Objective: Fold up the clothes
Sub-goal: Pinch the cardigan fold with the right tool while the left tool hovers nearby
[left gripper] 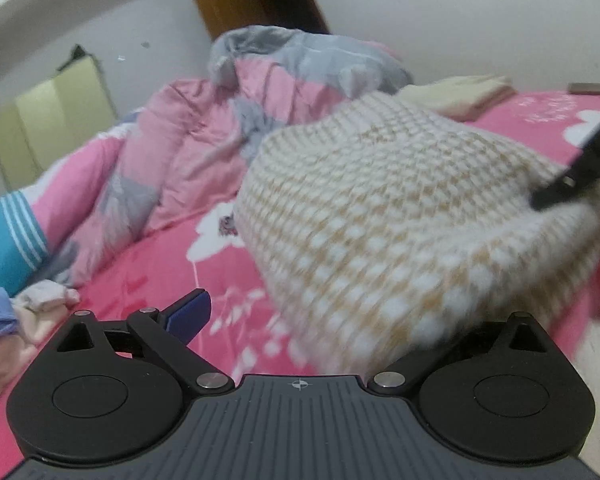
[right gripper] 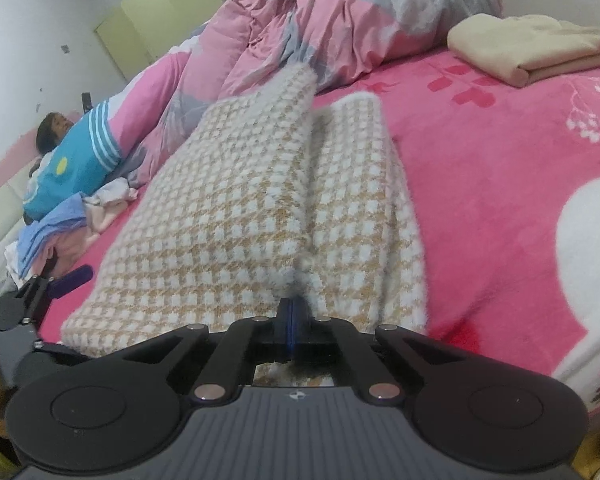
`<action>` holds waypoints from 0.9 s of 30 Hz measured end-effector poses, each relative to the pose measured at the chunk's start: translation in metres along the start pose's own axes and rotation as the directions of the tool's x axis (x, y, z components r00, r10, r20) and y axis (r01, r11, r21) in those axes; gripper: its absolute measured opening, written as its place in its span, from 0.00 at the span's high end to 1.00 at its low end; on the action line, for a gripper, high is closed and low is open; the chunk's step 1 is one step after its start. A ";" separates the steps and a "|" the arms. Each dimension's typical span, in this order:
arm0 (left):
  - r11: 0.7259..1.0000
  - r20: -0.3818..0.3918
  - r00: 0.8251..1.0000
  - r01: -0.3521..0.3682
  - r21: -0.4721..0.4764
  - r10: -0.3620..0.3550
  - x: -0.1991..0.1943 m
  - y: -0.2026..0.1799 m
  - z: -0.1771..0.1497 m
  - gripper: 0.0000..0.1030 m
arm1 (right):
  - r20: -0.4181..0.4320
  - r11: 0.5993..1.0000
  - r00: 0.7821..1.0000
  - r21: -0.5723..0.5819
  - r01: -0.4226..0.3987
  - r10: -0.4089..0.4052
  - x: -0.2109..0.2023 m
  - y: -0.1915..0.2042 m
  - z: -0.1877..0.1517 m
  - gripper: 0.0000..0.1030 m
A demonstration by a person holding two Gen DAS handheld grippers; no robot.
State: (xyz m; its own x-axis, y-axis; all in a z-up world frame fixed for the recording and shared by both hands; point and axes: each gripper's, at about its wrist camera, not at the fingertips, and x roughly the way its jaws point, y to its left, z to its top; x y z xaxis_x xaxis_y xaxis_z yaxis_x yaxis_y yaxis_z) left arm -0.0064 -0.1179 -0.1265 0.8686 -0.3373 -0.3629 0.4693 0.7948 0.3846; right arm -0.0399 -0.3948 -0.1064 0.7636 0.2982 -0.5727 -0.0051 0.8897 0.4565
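A fuzzy white-and-tan checked sweater (right gripper: 240, 208) lies on the pink bedsheet (right gripper: 500, 184), with one part folded up into a ridge along its middle. My right gripper (right gripper: 291, 308) is shut on the sweater's near edge; in the left wrist view it shows as a black arm (left gripper: 572, 176) pinching the sweater (left gripper: 380, 220) at the right. My left gripper (left gripper: 300, 316) is open, its blue-padded left finger (left gripper: 188, 312) over the sheet and its right finger hidden under the sweater's hem. From the right wrist view the left gripper (right gripper: 56, 284) sits just off the sweater's near left corner.
A crumpled pink-and-grey duvet (right gripper: 340, 12) fills the back of the bed. A folded beige cloth (right gripper: 528, 44) lies at the far right. A loose pile of clothes (right gripper: 60, 224) sits at the left, beside a person in a blue striped top (right gripper: 76, 160).
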 end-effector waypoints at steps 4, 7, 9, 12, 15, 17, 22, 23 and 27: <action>1.000 -0.001 1.000 -0.006 0.012 0.006 -0.008 0.014 -0.005 0.03 | 0.001 1.000 1.000 -0.014 0.008 -0.008 -0.001 0.003 -0.001 1.00; 0.999 -0.027 0.999 0.040 -0.029 -0.041 -0.015 0.036 -0.013 0.03 | -0.007 0.999 0.999 -0.003 -0.034 0.034 0.000 0.001 -0.002 1.00; 0.999 -0.009 1.000 0.015 -0.039 -0.016 -0.012 0.030 -0.011 0.00 | -0.009 1.000 1.000 -0.009 -0.027 0.027 0.001 0.003 -0.001 1.00; 0.999 0.029 0.999 -0.027 -0.019 0.027 0.006 0.008 -0.003 0.00 | -0.011 1.000 1.000 -0.018 -0.012 0.012 0.001 0.004 0.001 1.00; 1.000 0.021 1.000 -0.015 -0.014 0.015 0.003 0.016 -0.008 0.00 | -0.016 1.000 1.000 -0.019 -0.017 0.017 0.000 0.002 0.003 1.00; 0.999 0.002 0.999 0.034 -0.026 -0.034 -0.005 0.028 -0.013 0.00 | -0.012 0.999 1.000 -0.021 -0.027 0.026 0.000 0.002 0.001 1.00; 0.990 0.016 0.994 0.102 0.094 -0.104 -0.044 0.031 -0.005 0.04 | -0.016 0.999 0.999 -0.018 -0.029 0.029 -0.002 0.001 0.003 1.00; 0.986 0.030 0.992 0.120 0.112 -0.124 -0.057 0.034 -0.006 0.04 | -0.019 0.999 1.000 -0.027 -0.024 0.024 -0.004 0.003 0.004 1.00; 0.982 0.080 0.982 0.161 0.095 -0.169 -0.093 0.054 -0.007 0.04 | -0.018 0.996 1.000 -0.085 0.011 -0.013 -0.019 0.017 0.010 0.97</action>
State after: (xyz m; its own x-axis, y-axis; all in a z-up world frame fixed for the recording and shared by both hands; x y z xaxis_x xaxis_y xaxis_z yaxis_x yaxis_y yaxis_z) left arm -0.0628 -0.0407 -0.0780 0.7868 -0.5056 -0.3539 0.6160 0.6788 0.3998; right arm -0.0479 -0.3885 -0.0808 0.7516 0.2930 -0.5910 -0.0510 0.9191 0.3907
